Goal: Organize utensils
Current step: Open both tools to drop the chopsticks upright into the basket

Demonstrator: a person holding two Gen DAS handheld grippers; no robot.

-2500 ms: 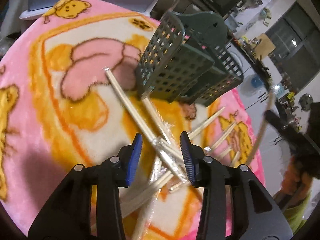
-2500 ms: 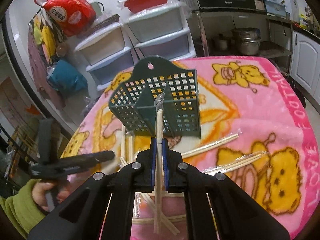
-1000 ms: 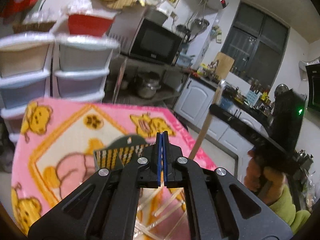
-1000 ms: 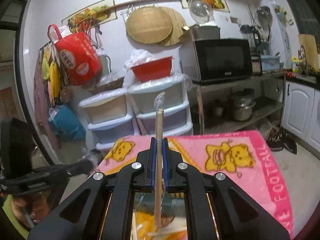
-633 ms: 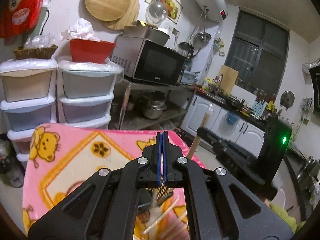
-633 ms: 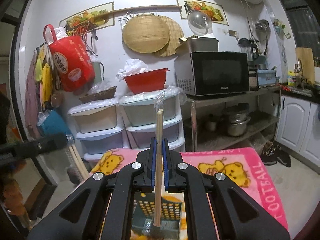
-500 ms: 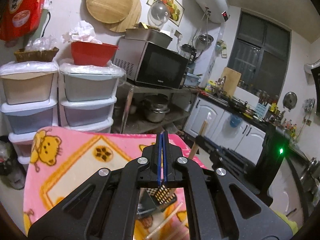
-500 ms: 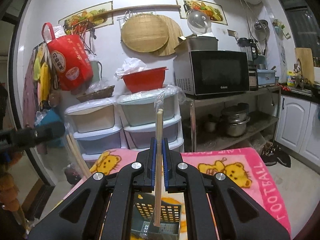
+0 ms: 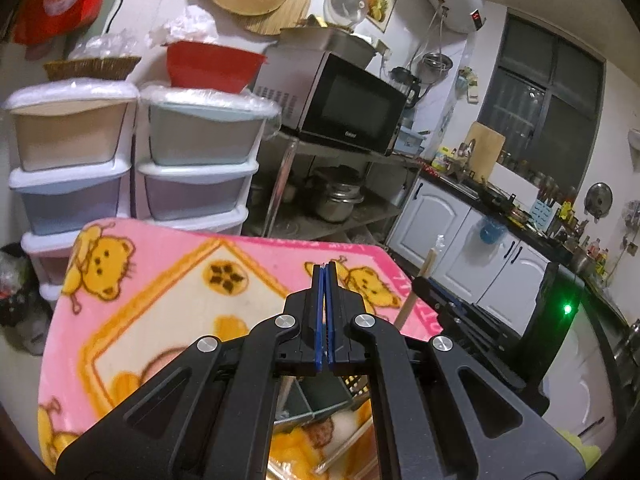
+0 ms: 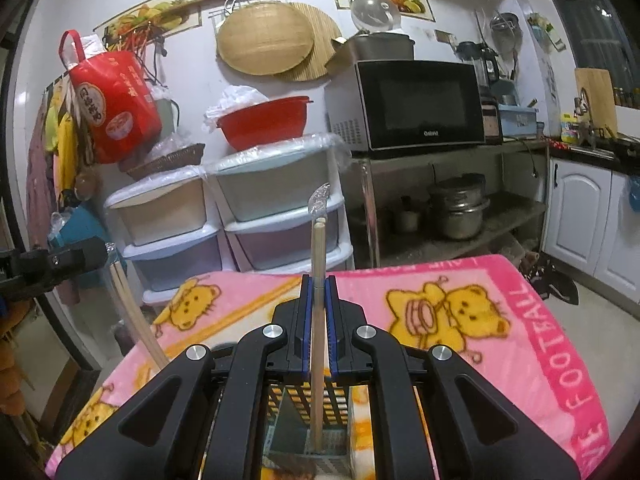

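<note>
Right wrist view: our right tongs [image 10: 319,284] are clamped on a wrapped pair of chopsticks [image 10: 317,320], held upright, its lower end hanging inside the dark green utensil basket [image 10: 320,438] directly below. The clear wrapper [image 10: 319,199] sticks up past the wooden tip. We see the basket standing on the pink cartoon-bear blanket [image 10: 480,320] that covers the tabletop. At the left edge of this view our left tongs [image 10: 80,258] appear from the side, with another wrapped pair of chopsticks [image 10: 134,312] slanting down from them.

From the left wrist view, our left tongs [image 9: 325,270] show their blue pads pressed together; the sticks they carry are not visible between the pads here, only a pale shaft [image 9: 284,392] below the tool. The basket [image 9: 320,400] sits beneath, partly hidden by the tool's body. To the right, our right tongs [image 9: 424,282] grip their chopsticks [image 9: 416,288], tilted in this view. More wrapped chopsticks [image 9: 344,448] lie on the blanket [image 9: 160,280] near the basket.

Behind the tabletop stand stacked plastic drawers [image 10: 280,216], a red basin [image 10: 264,122] and a microwave [image 10: 416,104].
</note>
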